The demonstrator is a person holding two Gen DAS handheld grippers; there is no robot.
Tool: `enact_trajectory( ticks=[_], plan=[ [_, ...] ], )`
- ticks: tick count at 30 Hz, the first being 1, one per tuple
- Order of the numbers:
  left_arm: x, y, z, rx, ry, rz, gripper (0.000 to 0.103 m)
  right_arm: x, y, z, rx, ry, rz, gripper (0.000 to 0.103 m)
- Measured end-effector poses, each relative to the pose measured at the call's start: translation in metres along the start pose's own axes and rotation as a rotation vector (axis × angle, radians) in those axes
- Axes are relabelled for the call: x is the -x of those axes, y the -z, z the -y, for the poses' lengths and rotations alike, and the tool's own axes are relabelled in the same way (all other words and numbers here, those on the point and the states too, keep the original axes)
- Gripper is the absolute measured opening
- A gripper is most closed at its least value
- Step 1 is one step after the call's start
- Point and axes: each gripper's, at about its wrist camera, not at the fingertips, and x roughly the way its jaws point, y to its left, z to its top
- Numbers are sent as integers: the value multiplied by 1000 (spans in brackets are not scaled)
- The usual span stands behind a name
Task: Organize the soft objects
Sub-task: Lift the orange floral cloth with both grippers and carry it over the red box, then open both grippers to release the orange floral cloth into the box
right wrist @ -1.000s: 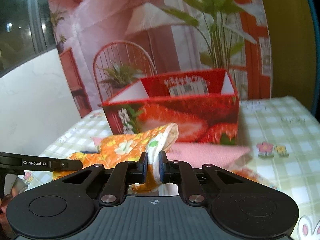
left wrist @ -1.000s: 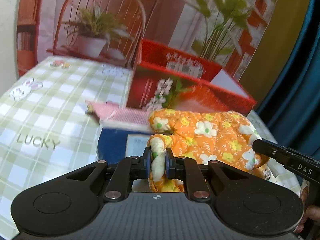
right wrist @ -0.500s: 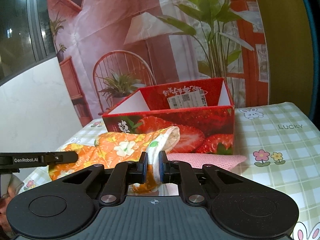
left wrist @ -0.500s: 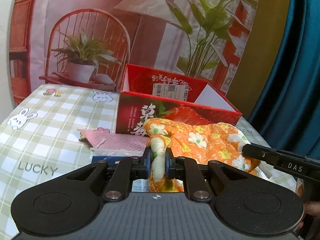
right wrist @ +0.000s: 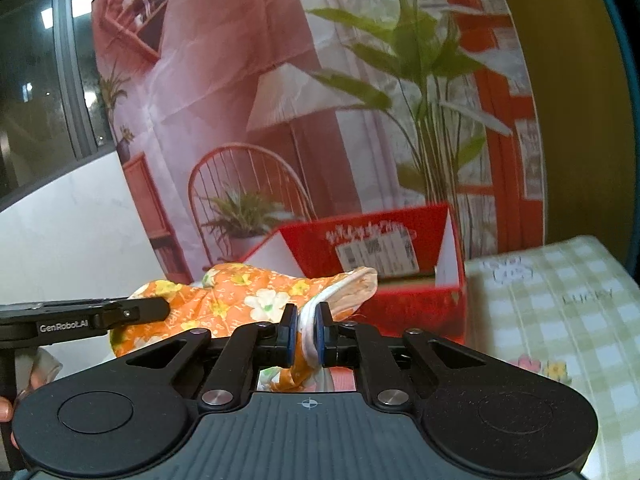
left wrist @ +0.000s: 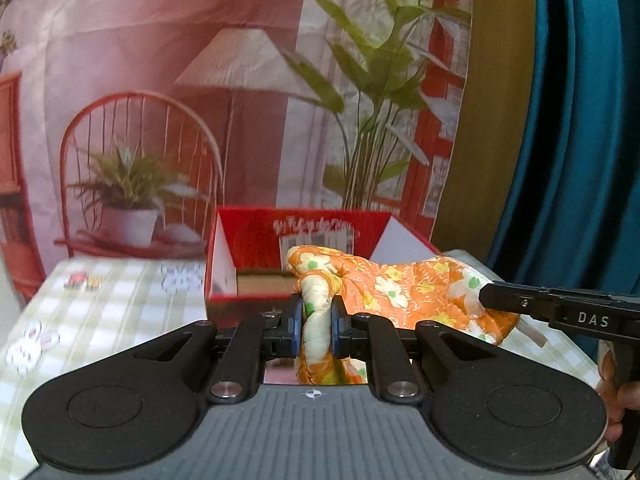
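Note:
An orange flowered oven mitt (left wrist: 404, 292) hangs in the air between both grippers, in front of an open red strawberry box (left wrist: 304, 236). My left gripper (left wrist: 316, 326) is shut on the mitt's pale padded edge. My right gripper (right wrist: 307, 332) is shut on the white hem at the mitt's other end (right wrist: 248, 296). In the left wrist view the right gripper's finger (left wrist: 560, 312) comes in from the right onto the mitt. In the right wrist view the left gripper's finger (right wrist: 100, 314) reaches in from the left. The box (right wrist: 376, 248) shows a bare brown floor inside.
A green checked tablecloth (right wrist: 560, 300) with rabbits and the word LUCKY covers the table. A printed backdrop (left wrist: 224, 92) of a chair, lamp and plants hangs right behind the box. A teal curtain (left wrist: 580, 140) is at the right. A person's fingers (left wrist: 612, 396) hold the right handle.
Both grippers have risen with the mitt, lifting it off the table to the height of the box's rim. The pink cloth and blue item below have dropped out of view.

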Motion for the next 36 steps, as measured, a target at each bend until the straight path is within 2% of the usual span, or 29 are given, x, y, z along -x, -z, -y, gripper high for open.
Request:
enact_trajectory(
  ticks=[6,12,15,18,24,28,30,32,34,36],
  plan=[
    [-35,-33,1,-51,-25,23,15,-24,-34,6,37,-2,40,7],
    [-98,-59,-12,18,-60,-35,15,-77,-66,20,109,44,22,7],
    [-128,-59,-20,67,-74,-100,15,-108,-71,29,115,73,-21,7],
    [-156,-53,-26,141,-73,-207,15,-139,-68,38,96,107,-86,7],
    [-182,-37,-21,91,-89,-279,15,-183,-53,46,85,168,-223,6],
    [-191,-33,-24,86,-74,-305,16,-190,-47,47,89,184,-261,6],
    [-193,-34,-24,83,-62,-314,21,-192,-46,49,95,201,-273,7],
    [-195,-35,-24,74,-63,-320,42,-193,-45,50,102,214,-278,11],
    [-193,-35,-24,61,-69,-306,52,-191,-46,52,108,227,-273,17],
    [-188,-36,-25,52,-72,-295,52,-187,-47,50,117,229,-258,22]
  ],
)
